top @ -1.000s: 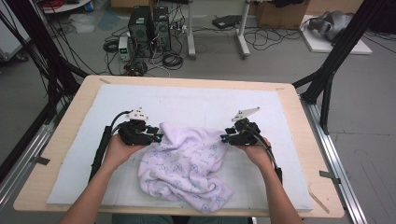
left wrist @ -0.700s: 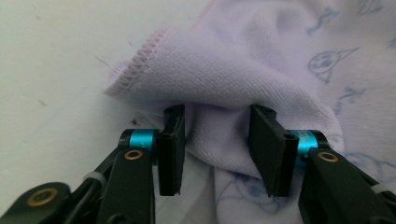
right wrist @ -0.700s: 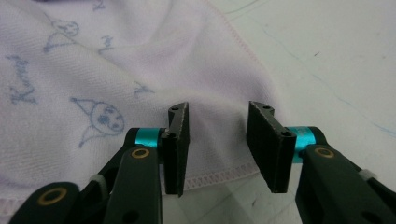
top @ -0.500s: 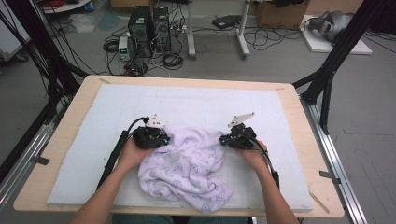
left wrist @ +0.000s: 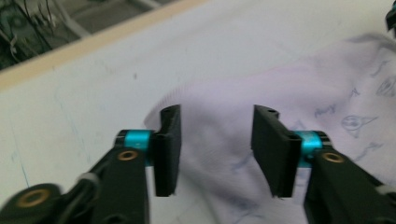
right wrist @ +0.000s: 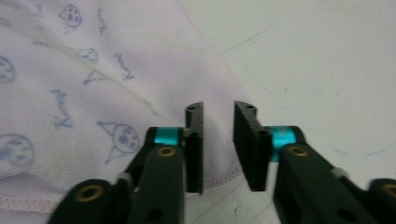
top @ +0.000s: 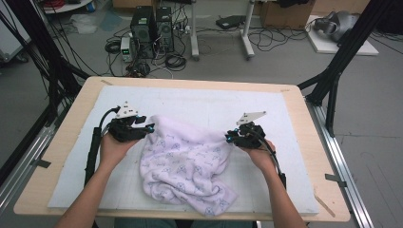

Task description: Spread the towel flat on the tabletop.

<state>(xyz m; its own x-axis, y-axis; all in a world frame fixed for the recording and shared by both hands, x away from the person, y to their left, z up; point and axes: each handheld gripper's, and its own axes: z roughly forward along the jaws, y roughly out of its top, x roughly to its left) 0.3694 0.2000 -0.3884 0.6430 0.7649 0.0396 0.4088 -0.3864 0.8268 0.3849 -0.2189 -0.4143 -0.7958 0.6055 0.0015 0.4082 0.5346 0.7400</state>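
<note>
We see a crumpled pale cloth (top: 185, 164) with small blue prints in the lower middle of the high view, on the white mat (top: 214, 104). The left gripper (top: 148, 128) sits at its upper left edge, jaws just opened and released, cloth lying beneath the gap. The right gripper (top: 229, 138), at the cloth's right edge, has just been opening too, gripping nothing.
</note>
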